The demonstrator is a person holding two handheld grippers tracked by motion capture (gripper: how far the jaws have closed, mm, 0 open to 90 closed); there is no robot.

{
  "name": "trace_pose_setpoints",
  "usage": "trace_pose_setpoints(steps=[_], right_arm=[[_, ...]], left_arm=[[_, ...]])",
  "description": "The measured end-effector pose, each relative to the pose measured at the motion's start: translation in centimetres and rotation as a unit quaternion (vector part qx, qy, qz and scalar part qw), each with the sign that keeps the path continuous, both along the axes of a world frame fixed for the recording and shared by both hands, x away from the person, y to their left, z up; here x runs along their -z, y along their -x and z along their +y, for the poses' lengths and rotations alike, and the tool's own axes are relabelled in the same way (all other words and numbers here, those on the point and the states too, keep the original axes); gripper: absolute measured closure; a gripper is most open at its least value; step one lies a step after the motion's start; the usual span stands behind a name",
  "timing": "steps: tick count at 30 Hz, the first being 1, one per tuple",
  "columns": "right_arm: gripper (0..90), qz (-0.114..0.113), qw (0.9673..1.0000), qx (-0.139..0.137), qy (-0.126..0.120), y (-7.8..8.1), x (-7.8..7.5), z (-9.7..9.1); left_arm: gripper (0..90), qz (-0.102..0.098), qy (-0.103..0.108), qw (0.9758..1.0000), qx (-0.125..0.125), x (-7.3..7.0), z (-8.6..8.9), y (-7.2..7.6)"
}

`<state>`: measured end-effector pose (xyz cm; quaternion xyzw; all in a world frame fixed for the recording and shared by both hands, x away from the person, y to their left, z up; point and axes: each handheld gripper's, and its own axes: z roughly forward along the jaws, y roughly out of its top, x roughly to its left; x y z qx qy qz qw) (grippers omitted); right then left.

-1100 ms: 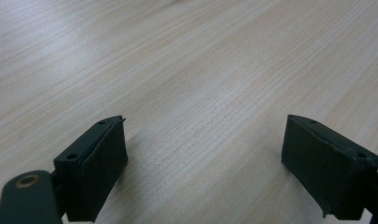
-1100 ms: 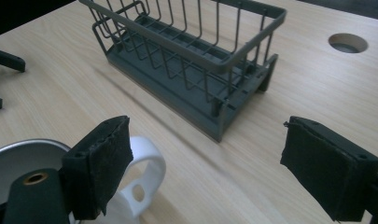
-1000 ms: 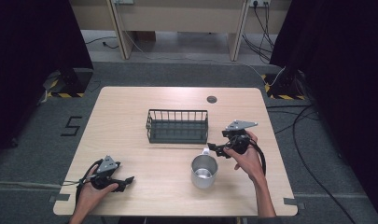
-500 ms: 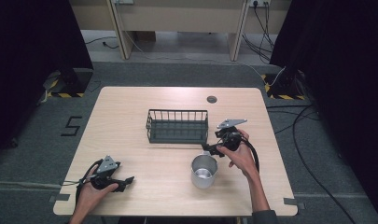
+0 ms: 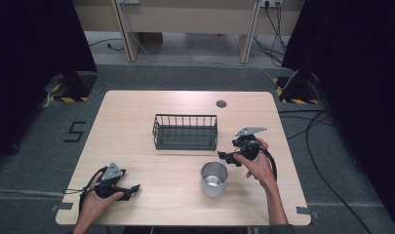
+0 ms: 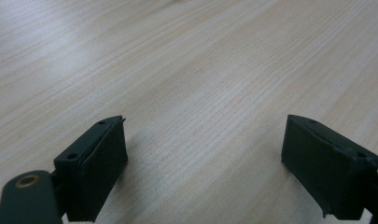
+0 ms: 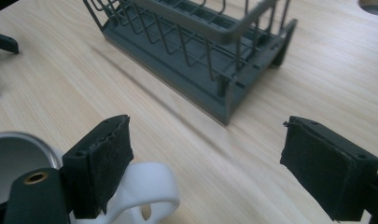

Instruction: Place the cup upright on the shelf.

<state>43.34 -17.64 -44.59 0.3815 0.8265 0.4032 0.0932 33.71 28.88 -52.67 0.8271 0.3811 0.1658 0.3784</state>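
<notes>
A metal cup (image 5: pixel 213 179) with a white handle (image 7: pixel 149 191) stands on the wooden table (image 5: pixel 136 112), right of centre. My right gripper (image 5: pixel 225 157) hovers just beyond the cup, pointing left. Its jaws are open, and the white handle lies by the left pad (image 7: pixel 105 158) with nothing pressed between the pads. In the right gripper view the cup's rim (image 7: pixel 18 142) sits at the lower left, and the right gripper (image 7: pixel 205 163) faces a dark wire basket (image 7: pixel 196 56). My left gripper (image 5: pixel 132 189) rests open near the table's front left, over bare wood (image 6: pixel 200 93).
The empty wire basket (image 5: pixel 185 131) stands mid-table, behind the cup. A round cable hole (image 5: pixel 221 104) lies at the back right. Cables and dark stands lie on the floor around the table.
The right hand has shifted only slightly beside the cup. The left hand has kept still.
</notes>
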Motion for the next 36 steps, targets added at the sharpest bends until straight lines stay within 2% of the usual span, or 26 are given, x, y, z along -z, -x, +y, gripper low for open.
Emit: trace_pose_setpoints(steps=[3, 13, 20, 25, 29, 33, 35, 36], right_arm=[[16.3, -0.008, 0.9998, 0.019, 0.002, 1.0, 0.1, -1.5], [17.9, -0.030, 0.9987, 0.042, -0.005, 3.8, 0.4, -3.9], [18.3, -0.042, 0.9978, 0.051, -0.005, 5.2, 0.5, -4.9], [18.8, -0.055, 0.9958, 0.072, -0.012, 6.3, 0.9, -5.8], [18.8, -0.057, 0.9957, 0.073, -0.014, 6.8, 0.9, -5.9], [17.9, -0.067, 0.9948, 0.076, -0.012, 7.3, 0.7, -6.0], [17.5, -0.084, 0.9927, 0.083, -0.026, 7.8, 0.4, -6.0], [17.5, -0.084, 0.9927, 0.083, -0.026, 7.8, 0.4, -6.0]], left_arm=[[13.2, 0.001, 0.001, 1.0000, -0.001, 0.0, 0.0, 0.0], [13.2, 0.001, 0.001, 1.0000, 0.000, 0.0, 0.0, 0.0], [13.2, 0.001, 0.001, 1.0000, -0.001, 0.0, 0.0, 0.0], [13.2, 0.001, 0.001, 1.0000, 0.000, 0.0, 0.0, 0.0], [13.2, 0.001, 0.001, 1.0000, -0.001, 0.0, 0.0, 0.0], [13.2, 0.001, 0.001, 1.0000, -0.001, 0.0, 0.0, 0.0], [13.2, 0.001, 0.001, 1.0000, 0.000, 0.0, 0.0, 0.0], [13.2, 0.001, 0.001, 1.0000, 0.000, 0.0, 0.0, 0.0]])
